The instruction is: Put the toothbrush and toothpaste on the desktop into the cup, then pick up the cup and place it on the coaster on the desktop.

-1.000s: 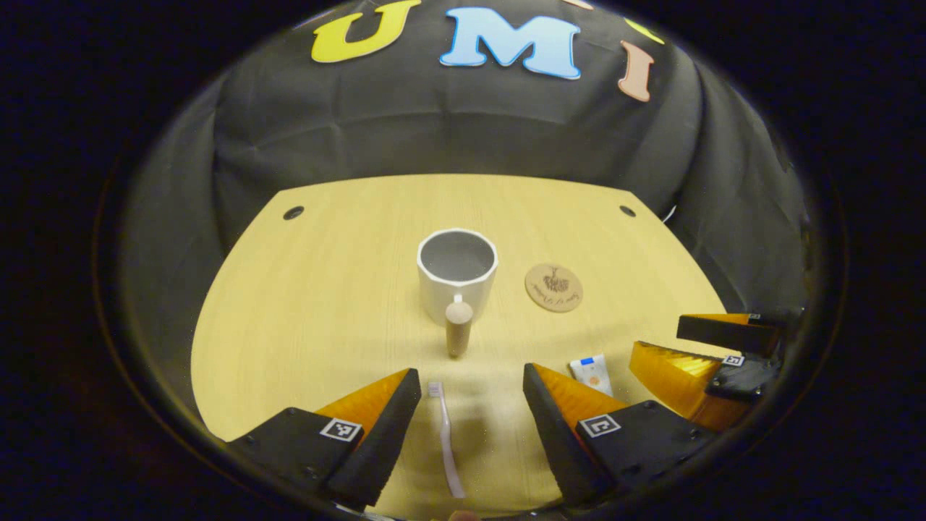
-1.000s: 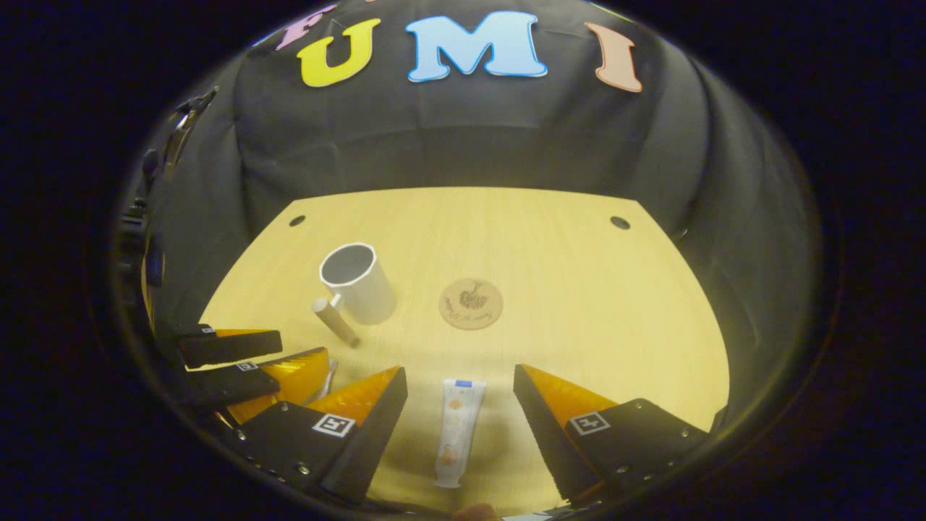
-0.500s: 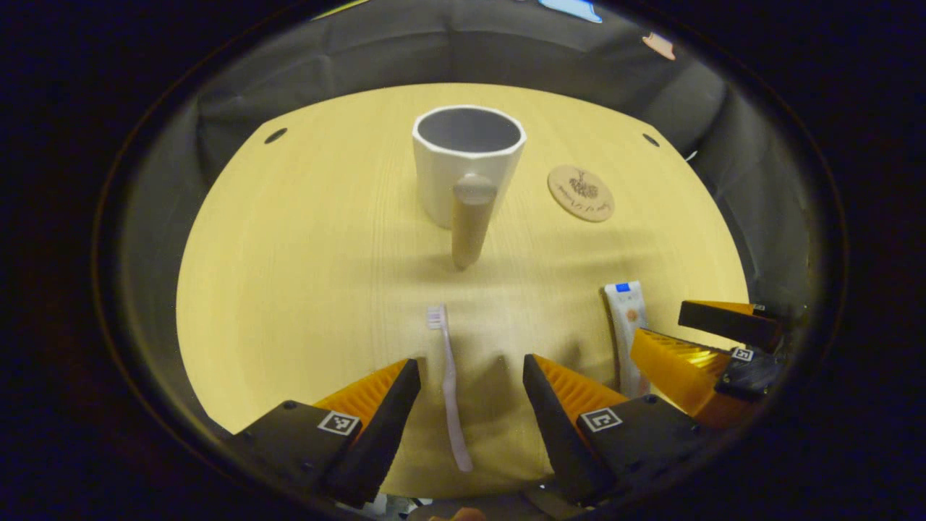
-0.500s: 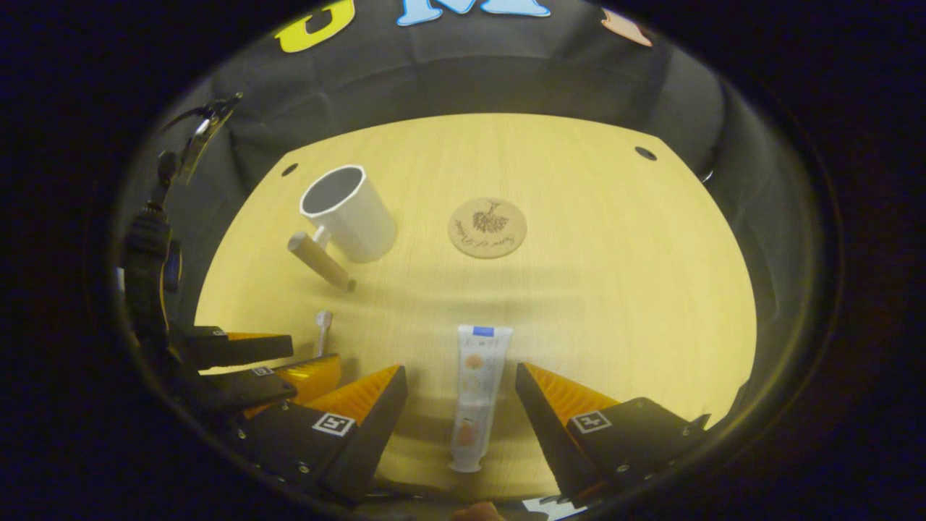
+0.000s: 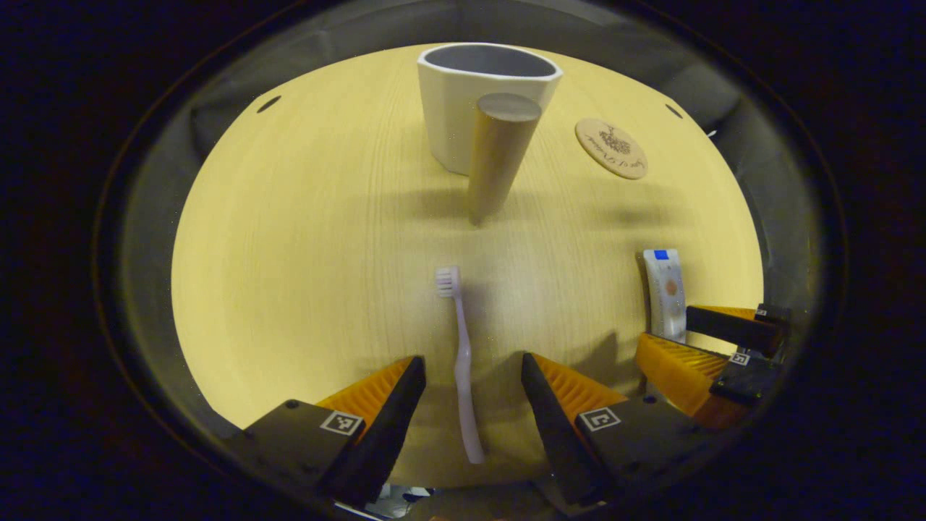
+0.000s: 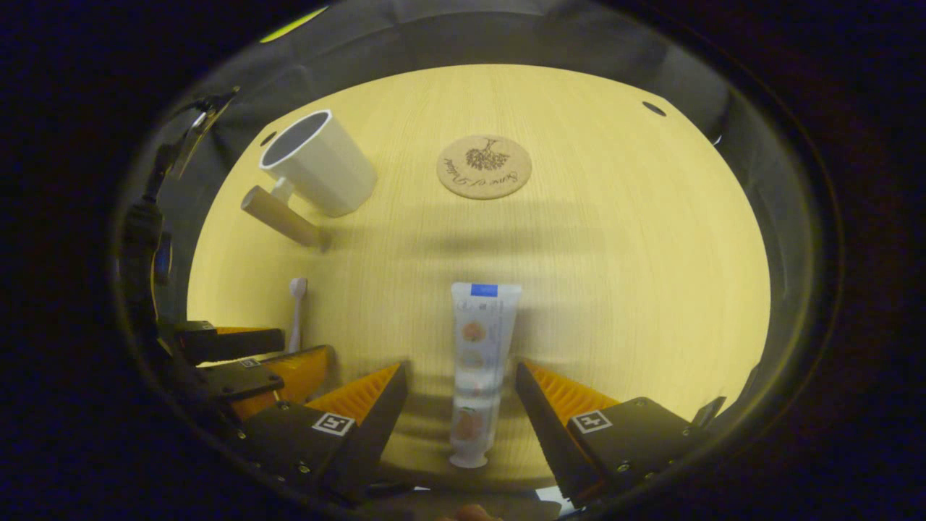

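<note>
Left gripper (image 5: 470, 380) spread wide around the toothbrush (image 5: 463, 362); right gripper (image 6: 459, 391) spread too — around the toothpaste (image 6: 477, 354), near the cup (image 6: 318, 163).

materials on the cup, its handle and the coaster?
Cup: looks like white ceramic or hard plastic, matte, faceted walls, grey inside; can't tell which. Its handle: a tan peg, flat-ended, probably wood, no sheen. Coaster: thin round disc, tan, with a dark printed or burnt motif, likely wood or cork. Desktop: pale wood-grain surface, possibly laminate.
</note>
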A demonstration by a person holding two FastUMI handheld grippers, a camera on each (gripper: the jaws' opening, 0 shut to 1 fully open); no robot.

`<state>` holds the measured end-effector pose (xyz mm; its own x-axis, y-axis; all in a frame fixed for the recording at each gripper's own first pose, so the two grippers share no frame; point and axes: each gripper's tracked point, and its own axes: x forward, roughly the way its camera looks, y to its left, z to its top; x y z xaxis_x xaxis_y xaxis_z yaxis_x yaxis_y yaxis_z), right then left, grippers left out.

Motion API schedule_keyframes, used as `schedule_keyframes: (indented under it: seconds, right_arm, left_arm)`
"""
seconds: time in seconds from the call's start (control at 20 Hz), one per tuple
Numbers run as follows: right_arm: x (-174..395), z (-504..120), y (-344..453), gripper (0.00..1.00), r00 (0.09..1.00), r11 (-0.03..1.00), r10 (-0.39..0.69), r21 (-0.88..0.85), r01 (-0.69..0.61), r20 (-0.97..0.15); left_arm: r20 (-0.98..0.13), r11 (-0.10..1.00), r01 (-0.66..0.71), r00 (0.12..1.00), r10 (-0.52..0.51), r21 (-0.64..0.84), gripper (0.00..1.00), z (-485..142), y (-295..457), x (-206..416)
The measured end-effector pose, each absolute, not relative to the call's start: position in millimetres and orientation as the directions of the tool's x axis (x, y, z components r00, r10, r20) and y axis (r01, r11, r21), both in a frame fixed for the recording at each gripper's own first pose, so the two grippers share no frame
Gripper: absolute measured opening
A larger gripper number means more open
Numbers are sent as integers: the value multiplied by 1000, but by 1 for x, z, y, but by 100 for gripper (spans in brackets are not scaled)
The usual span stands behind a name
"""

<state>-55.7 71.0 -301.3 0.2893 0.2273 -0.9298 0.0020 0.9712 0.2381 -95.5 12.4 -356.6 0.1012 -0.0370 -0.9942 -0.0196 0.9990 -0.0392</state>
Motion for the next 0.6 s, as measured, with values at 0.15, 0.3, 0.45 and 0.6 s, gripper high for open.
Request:
schedule_keyframes:
  seconds: [0.15,0.3,0.45,0.6]
  right_arm:
    - [-59,-306,71,93,268,972,226,236,3,-936]
    - [-63,-308,73,93,247,970,236,244,-1,-940]
    - [-64,-309,75,93,240,968,245,252,2,-939]
    - [-64,-310,75,84,241,969,240,248,1,-940]
  left_arm:
    - [-995,1000,-24,96,-3,-5,82,-358,20,-96]
    - [-998,999,-45,67,-4,-7,77,-359,22,-105]
    - [-998,998,-63,57,-3,-7,50,-358,22,-110]
    - [-998,997,-75,57,7,3,45,-361,23,-110]
